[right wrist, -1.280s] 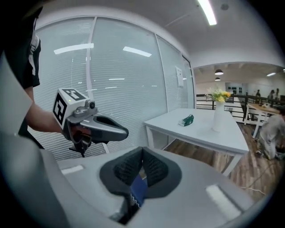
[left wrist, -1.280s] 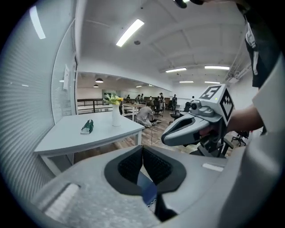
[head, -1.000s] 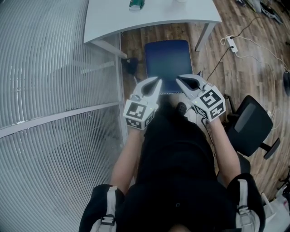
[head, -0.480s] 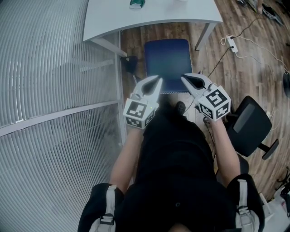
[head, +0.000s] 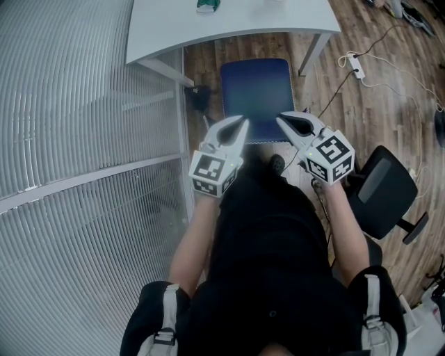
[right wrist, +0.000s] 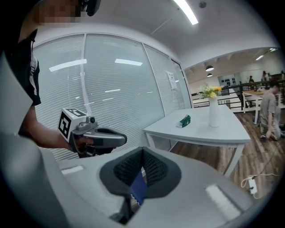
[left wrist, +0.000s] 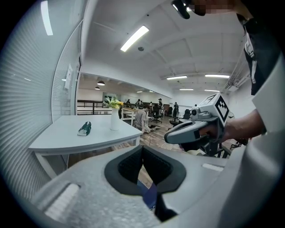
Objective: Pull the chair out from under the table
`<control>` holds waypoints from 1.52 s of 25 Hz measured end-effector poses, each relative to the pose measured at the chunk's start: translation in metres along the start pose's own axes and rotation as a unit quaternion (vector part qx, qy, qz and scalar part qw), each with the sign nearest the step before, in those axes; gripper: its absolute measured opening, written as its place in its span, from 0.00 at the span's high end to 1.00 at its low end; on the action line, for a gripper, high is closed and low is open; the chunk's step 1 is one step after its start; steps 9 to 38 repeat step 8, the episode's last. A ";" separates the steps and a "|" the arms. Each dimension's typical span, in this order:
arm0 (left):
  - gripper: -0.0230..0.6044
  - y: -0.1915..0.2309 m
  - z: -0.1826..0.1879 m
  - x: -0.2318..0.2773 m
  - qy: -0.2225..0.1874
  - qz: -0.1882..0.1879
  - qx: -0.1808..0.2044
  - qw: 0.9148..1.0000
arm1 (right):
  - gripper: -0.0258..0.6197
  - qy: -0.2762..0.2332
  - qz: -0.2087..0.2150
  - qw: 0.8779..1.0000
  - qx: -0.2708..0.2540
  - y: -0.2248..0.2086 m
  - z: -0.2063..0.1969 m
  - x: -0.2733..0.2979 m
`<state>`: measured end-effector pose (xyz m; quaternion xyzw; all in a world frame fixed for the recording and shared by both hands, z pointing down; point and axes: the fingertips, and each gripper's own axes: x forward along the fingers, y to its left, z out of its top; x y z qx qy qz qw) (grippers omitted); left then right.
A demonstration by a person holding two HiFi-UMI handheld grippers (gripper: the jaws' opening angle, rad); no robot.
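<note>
Since a second ago, the right gripper (head: 285,121) has been shifted slightly to the right in the head view, while the left gripper (head: 240,125) has been kept where it was. Both grippers are clenched, their ribbed black pads pressed together with nothing pinched between them; only a sliver of blue upholstery is glimpsed through the gap beneath the pads in each gripper view. The chair (head: 256,90), with its rectangular, dark blue padded seat, is seen on the wood-plank floor (head: 361,104) just in front of the white, smooth-topped table (head: 229,24), its far edge near the table's rim. The two gripper tips are held over the seat's near edge; whether it is touched cannot be told. A crumpled green packet (head: 207,5) is lying on the tabletop, and a slim white vase (right wrist: 214,113) of yellow flowers is standing there. A glass partition with fine horizontal blinds (head: 69,139) is seen on the left.
</note>
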<state>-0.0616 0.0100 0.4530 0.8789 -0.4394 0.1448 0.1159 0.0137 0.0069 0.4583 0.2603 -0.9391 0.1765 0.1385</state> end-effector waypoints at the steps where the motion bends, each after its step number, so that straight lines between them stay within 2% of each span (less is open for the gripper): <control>1: 0.95 0.000 0.000 0.001 0.001 -0.001 0.001 1.000 | 0.96 0.001 -0.001 1.000 -0.001 -0.001 0.000 0.000; 6: 0.95 -0.003 -0.001 0.006 0.007 -0.006 0.017 1.000 | 0.96 0.007 -0.006 1.000 -0.008 -0.006 -0.002 0.000; 38: 0.95 -0.004 -0.002 0.007 0.008 -0.007 0.017 1.000 | 0.96 0.009 -0.009 1.000 -0.011 -0.007 -0.004 -0.002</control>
